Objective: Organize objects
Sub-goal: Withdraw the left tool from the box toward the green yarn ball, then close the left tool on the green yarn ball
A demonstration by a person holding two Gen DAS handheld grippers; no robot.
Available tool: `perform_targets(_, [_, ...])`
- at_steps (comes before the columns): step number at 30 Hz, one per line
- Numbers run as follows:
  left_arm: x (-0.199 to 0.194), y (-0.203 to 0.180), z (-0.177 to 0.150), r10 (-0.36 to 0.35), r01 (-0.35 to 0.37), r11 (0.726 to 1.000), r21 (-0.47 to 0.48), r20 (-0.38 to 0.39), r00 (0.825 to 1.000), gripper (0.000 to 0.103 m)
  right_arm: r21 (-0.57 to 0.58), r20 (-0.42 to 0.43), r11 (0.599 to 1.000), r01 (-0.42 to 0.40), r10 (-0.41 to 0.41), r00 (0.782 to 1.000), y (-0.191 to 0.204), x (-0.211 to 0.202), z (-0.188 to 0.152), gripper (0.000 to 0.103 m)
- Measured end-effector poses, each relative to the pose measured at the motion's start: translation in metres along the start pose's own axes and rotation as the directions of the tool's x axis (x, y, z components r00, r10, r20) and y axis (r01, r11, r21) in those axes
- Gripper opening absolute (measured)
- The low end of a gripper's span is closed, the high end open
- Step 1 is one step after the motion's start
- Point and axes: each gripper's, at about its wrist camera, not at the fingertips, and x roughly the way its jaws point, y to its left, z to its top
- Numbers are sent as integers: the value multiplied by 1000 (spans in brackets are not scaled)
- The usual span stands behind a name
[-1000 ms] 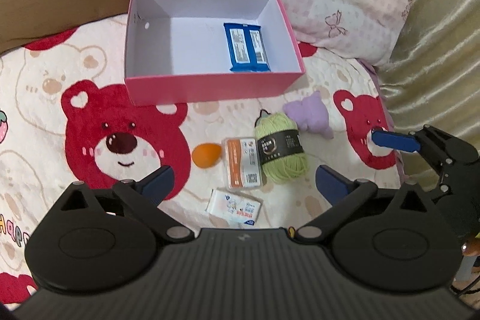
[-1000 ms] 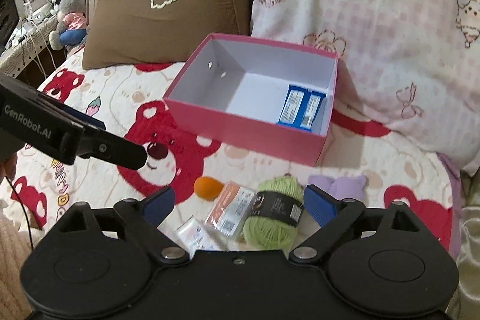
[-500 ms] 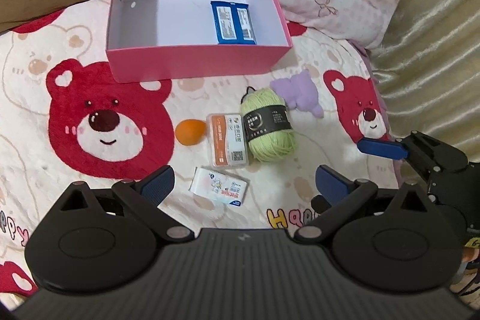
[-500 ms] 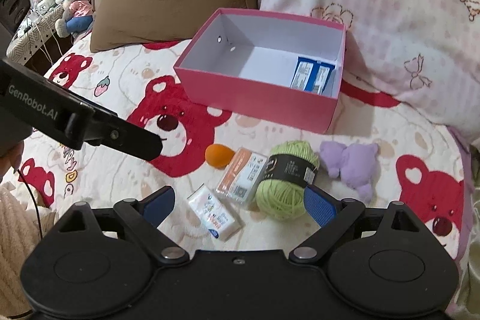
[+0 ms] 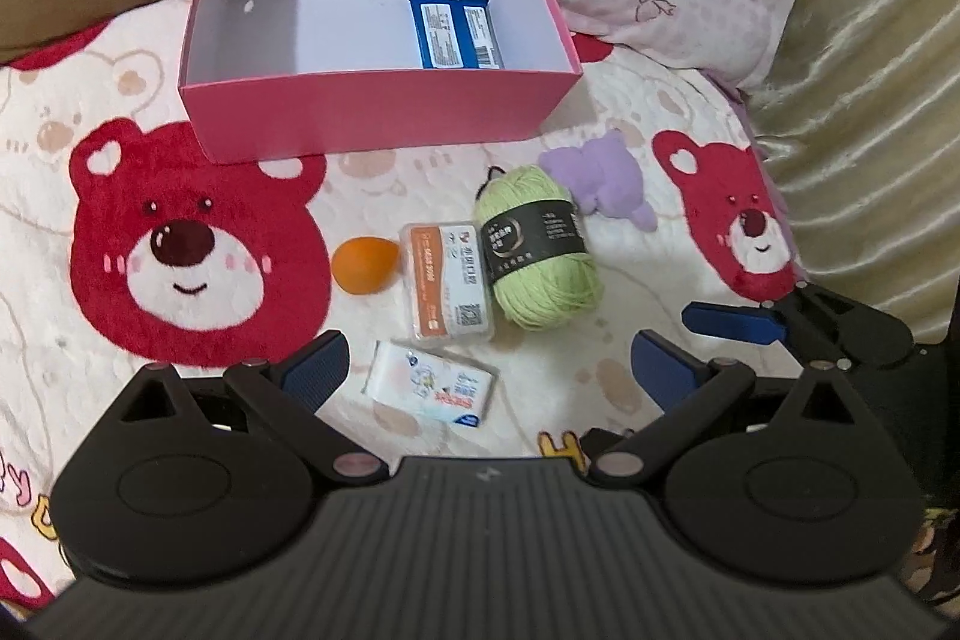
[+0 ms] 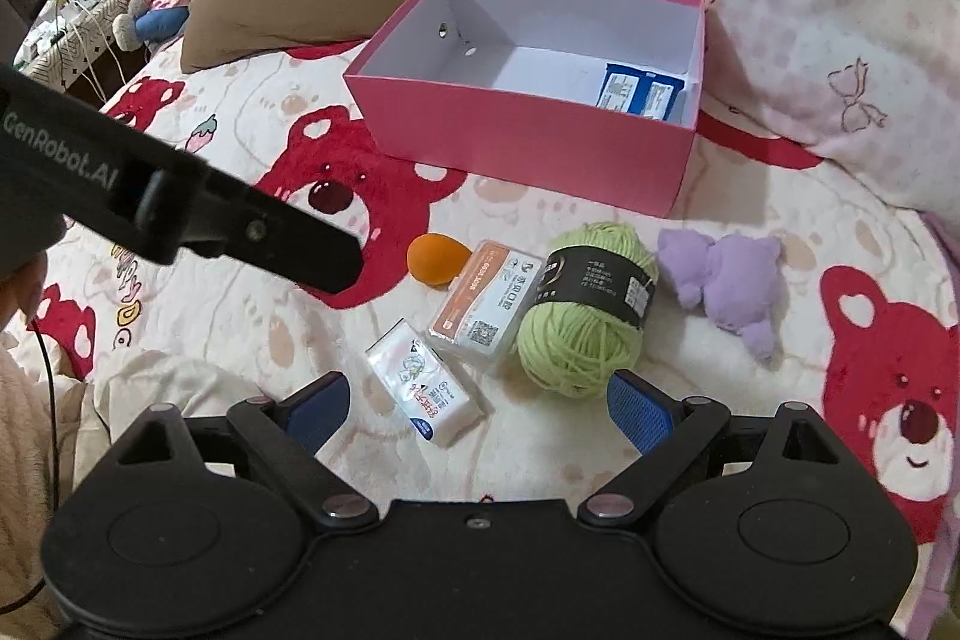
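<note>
Both tongs, left (image 5: 489,364) and right (image 6: 477,403), spread wide, holding nothing; yarn (image 6: 582,301) just beside right fingertip; box (image 5: 384,118) mostly bare inside.

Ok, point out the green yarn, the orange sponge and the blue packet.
green yarn (image 5: 543,253), left wrist view, on its black label.
orange sponge (image 5: 363,264), left wrist view, its middle.
blue packet (image 5: 454,30), left wrist view, its centre seam.

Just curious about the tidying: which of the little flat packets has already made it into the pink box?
Only the blue packet, lying inside the pink box. The orange-and-white packet and the white tissue pack lie outside on the blanket.
</note>
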Motion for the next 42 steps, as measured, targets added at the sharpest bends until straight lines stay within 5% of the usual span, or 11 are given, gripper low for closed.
perform_targets(5, [12, -1, -4, 18, -19, 1000, 21, 36, 999, 102, -8, 69, 1000, -25, 25, 997, -3, 9, -8, 95])
perform_targets(11, [35, 8, -10, 18, -18, 1000, -24, -8, 1000, 101, -74, 145, 997, 12, -2, 989, -1, 22, -16, 94])
perform_targets(18, [53, 5, -19, -6, 7, 1000, -27, 61, 998, 99, -99, 196, 993, 60, -39, 980, -8, 42, -23, 94])
perform_targets(26, [72, 5, -22, 45, -40, 998, -50, 104, 994, 99, -99, 231, 990, 96, -71, 970, -24, 59, -32, 94])
perform_targets(31, [92, 17, -19, -66, 80, 982, -172, 90, 994, 99, -43, 227, 996, 78, -66, 972, -42, 70, -32, 94])
perform_targets(42, [117, 3, -11, -83, 108, 987, -123, 191, 978, 98, 74, 198, 995, -73, 57, 979, -65, 94, -29, 94])
